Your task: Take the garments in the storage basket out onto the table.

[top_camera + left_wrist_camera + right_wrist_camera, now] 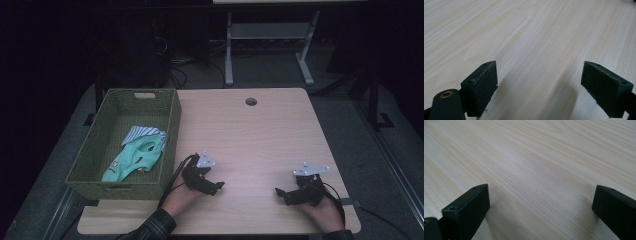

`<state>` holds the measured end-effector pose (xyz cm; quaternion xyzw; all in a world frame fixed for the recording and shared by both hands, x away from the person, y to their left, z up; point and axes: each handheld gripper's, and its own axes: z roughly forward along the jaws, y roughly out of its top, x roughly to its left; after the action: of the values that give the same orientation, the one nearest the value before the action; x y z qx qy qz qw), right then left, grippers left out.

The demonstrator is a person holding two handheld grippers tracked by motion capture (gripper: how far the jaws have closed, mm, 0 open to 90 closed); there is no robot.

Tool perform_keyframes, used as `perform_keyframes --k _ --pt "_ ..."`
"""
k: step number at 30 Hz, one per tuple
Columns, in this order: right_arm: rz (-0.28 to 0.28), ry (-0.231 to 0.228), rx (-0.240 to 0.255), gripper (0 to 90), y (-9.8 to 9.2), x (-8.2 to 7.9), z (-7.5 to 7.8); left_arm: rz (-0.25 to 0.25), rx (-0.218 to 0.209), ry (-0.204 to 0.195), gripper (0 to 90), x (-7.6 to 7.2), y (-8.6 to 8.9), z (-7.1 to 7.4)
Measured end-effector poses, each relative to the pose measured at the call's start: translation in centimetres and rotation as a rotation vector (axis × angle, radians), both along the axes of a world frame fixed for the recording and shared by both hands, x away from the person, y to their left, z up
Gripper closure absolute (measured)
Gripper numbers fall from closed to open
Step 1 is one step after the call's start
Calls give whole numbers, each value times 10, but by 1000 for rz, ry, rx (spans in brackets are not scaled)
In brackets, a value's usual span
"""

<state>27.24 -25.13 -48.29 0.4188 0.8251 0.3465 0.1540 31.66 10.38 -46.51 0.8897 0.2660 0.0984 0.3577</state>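
Both grippers rest low over the near part of the wooden table point(260, 130), each held in one of the person's hands. Left gripper point(220, 186) lies just to the right of the green woven basket point(170, 120), its tips pointing toward the middle of the table; in the left gripper view its two black jaws stand wide apart with nothing but bare wood grain between them. Right gripper point(277, 191) sits near the table's front right corner, tips pointing left toward the other gripper; the right gripper view likewise has the jaws spread wide, empty, over bare tabletop. The two grippers are well apart and touch neither each other nor the basket.

Nearest item is the clothing inside the basket, which stands on the left edge of the table. A mint-green garment point(132, 161) lies crumpled on the basket floor toward its near right corner, and a blue-and-white striped cloth point(141, 133) lies just behind it, touching it. Neither piece is touched by a gripper.

A round cable hole point(251, 101) marks the far edge of the table. A grey desk frame point(270, 35) stands on the floor beyond.
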Motion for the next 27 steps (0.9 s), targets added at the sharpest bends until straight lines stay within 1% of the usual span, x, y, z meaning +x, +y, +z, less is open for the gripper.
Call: perform_keyframes --k 10,18,23,25,27 --pt "1 -1 1 10 0 0 0 -3 -14 1 132 1 1 4" --pt "1 -1 1 10 0 0 0 -16 -2 -11 133 1 0 8" --pt "1 0 1 10 0 0 0 -11 -9 -10 133 0 0 10" --pt "1 0 1 10 0 0 0 -14 0 -14 133 0 0 12" --pt "2 -1 1 10 0 0 0 -14 0 -18 133 0 0 12"
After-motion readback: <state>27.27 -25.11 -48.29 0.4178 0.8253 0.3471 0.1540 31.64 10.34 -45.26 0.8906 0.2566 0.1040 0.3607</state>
